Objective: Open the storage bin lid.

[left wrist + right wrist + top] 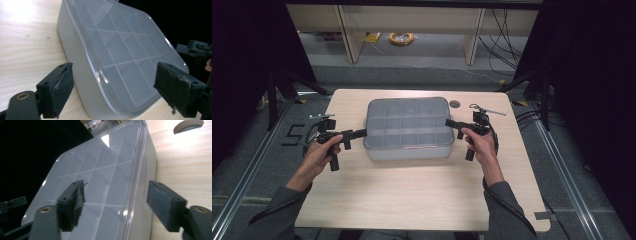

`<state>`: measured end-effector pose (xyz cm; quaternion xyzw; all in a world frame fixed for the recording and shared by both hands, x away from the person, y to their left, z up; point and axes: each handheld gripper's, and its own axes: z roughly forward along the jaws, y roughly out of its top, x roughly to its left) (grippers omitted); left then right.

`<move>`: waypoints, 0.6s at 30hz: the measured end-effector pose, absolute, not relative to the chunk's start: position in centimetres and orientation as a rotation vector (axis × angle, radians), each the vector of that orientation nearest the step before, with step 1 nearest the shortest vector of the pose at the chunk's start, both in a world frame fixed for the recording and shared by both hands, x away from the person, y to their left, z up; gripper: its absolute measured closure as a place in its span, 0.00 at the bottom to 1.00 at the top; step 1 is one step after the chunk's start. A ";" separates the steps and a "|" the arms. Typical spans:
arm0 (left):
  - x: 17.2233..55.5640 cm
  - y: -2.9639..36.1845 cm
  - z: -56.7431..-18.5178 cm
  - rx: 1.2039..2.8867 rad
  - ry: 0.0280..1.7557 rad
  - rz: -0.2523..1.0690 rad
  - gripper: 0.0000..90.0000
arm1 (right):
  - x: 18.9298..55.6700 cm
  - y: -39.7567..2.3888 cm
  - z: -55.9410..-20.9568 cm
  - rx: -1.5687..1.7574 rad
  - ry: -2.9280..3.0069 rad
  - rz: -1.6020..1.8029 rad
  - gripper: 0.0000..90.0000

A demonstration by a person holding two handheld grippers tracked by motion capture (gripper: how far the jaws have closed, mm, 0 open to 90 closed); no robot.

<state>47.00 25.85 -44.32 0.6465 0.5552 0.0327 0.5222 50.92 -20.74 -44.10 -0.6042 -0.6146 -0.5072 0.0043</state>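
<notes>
A translucent grey compartment box (408,127) with a clear lid lies flat in the middle of the wooden table (412,190). My left gripper (361,133) points at the box's left side. In the left gripper view its jaws stand open (113,75) astride the near corner of the box (120,50), pads clear of it. My right gripper (450,122) points at the box's right side. In the right gripper view its jaws are open (116,190), one above the lid (100,170), the other beside the outer wall, neither pressing.
A round cable hole (455,104) sits in the table behind the box's right corner, seen also as a hole (187,125) in the right gripper view. Bare tabletop lies in front of the box. Black stands flank the table; shelving and cables lie beyond.
</notes>
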 end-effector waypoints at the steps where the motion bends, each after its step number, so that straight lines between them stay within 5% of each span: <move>1: 47.2 25.8 -44.2 1.542 1.330 0.078 0.18 | 51.1 -20.7 -44.0 -1.900 -1.910 -1.588 0.39; 18: 51.9 26.2 -44.8 1.537 1.463 0.072 0.28 | 54.0 -20.4 -45.5 -1.992 -1.912 -1.510 0.47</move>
